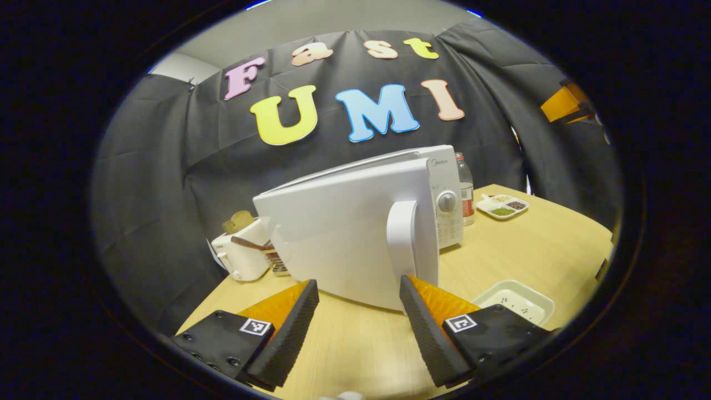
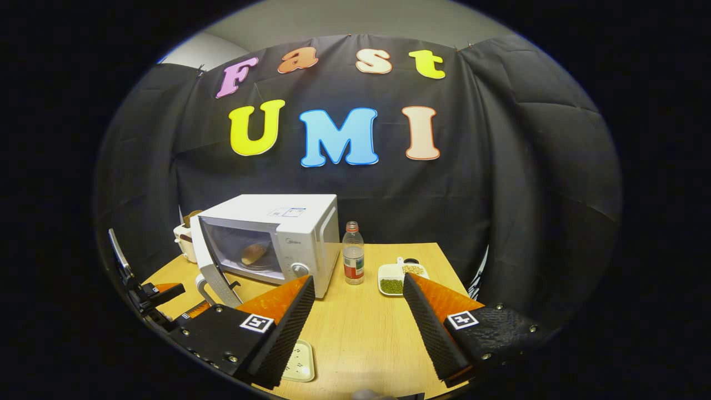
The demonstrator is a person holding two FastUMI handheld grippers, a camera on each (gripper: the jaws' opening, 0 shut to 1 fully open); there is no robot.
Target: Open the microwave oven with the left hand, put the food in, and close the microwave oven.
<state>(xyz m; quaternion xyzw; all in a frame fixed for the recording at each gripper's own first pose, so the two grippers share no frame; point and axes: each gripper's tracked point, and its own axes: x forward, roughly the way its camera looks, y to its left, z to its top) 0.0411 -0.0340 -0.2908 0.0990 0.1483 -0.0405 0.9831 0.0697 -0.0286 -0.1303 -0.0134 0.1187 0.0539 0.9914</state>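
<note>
The white microwave [image 2: 311, 222] stands at the back left of the wooden table [image 2: 355, 328]. Its door [image 2: 214, 272] is swung partly out to the left. Inside the cavity lies a brown piece of food [image 2: 253, 253]. In the left gripper view the door's outer face [image 1: 333, 233] and its white handle [image 1: 401, 239] are just ahead of my left gripper [image 1: 358, 283], which is open and holds nothing. The right gripper view shows that left gripper [image 2: 178, 300] low beside the door's handle. My right gripper [image 2: 358, 280] hovers open over the table's front, with nothing between its fingers.
A white toaster [image 1: 241, 255] with bread in it stands left of the microwave. Right of the microwave are a bottle [image 2: 353, 253] and a divided dish [image 2: 401, 275] of beans. A shallow white tray [image 2: 300, 361] lies near the front edge, below my right gripper.
</note>
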